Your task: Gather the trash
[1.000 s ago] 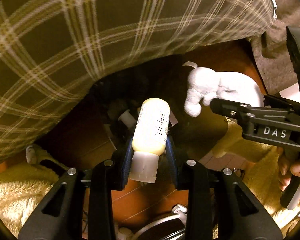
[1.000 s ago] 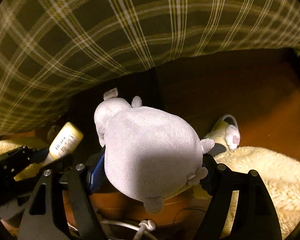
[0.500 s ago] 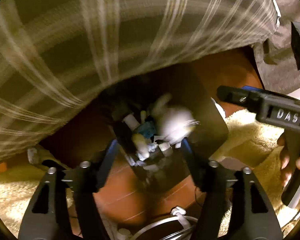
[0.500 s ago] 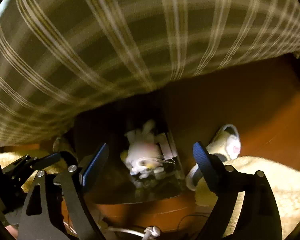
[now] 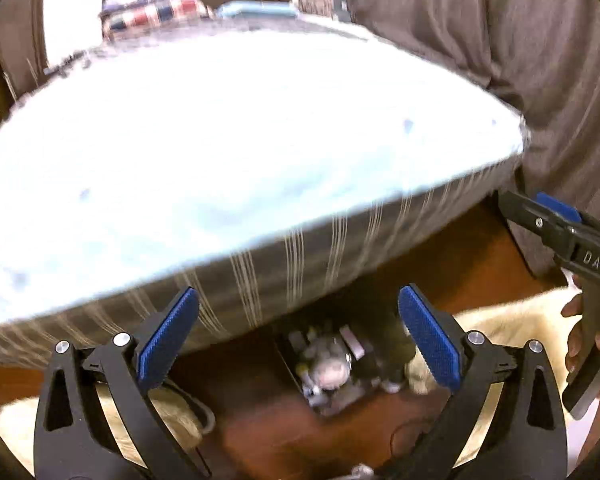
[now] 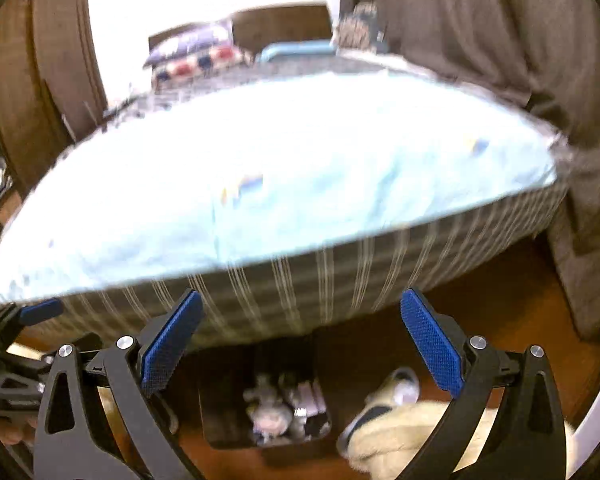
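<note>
A dark bin stands on the wooden floor by the bed, far below both grippers. In it lies a white plush toy among blurred small items; the cream bottle cannot be picked out. My left gripper hangs high above the bin, its jaws opening wide with nothing between them. In the right wrist view the bin and the plush toy show again. The right gripper is also high up, jaws opening and empty. Each gripper shows at the edge of the other's view.
A bed with a pale blue sheet and plaid side fills the middle. A grey curtain hangs on the right. A cream fluffy rug and a slipper lie next to the bin. A hand holds the right gripper.
The left gripper let go of the cream bottle and the right let go of the plush toy; the toy now lies in the bin. Both grippers opened wide and rose, tilting up.
</note>
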`<state>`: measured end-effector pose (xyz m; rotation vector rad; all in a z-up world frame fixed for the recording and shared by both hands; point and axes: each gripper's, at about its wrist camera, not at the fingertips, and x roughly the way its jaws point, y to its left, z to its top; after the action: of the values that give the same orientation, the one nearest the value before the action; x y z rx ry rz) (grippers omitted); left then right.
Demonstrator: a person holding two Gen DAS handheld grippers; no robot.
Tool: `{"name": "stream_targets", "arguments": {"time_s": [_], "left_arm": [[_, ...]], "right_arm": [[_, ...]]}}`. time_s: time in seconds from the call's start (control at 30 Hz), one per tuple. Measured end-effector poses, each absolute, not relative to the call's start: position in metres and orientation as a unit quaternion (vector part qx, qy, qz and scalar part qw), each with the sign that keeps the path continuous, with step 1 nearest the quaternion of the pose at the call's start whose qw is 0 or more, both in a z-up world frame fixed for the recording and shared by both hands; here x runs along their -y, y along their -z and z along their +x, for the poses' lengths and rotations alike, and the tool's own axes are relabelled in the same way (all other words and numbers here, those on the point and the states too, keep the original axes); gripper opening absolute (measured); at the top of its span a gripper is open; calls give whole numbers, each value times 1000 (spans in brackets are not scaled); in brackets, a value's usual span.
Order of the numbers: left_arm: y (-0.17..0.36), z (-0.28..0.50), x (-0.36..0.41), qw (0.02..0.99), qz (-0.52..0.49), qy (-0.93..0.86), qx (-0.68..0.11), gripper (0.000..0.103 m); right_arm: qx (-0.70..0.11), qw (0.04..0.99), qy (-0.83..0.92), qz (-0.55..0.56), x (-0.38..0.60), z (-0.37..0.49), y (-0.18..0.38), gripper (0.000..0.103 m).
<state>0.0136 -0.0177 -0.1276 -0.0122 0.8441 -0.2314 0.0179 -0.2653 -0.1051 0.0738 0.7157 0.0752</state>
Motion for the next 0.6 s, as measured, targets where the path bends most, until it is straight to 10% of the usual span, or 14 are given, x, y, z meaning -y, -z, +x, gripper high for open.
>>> {"name": "stream_targets", "arguments": {"time_s": [0.6], "left_arm": [[6, -17, 18, 958, 0, 79, -274, 95]], "right_arm": [[-222, 975, -4, 15, 264, -24, -5, 100]]}}
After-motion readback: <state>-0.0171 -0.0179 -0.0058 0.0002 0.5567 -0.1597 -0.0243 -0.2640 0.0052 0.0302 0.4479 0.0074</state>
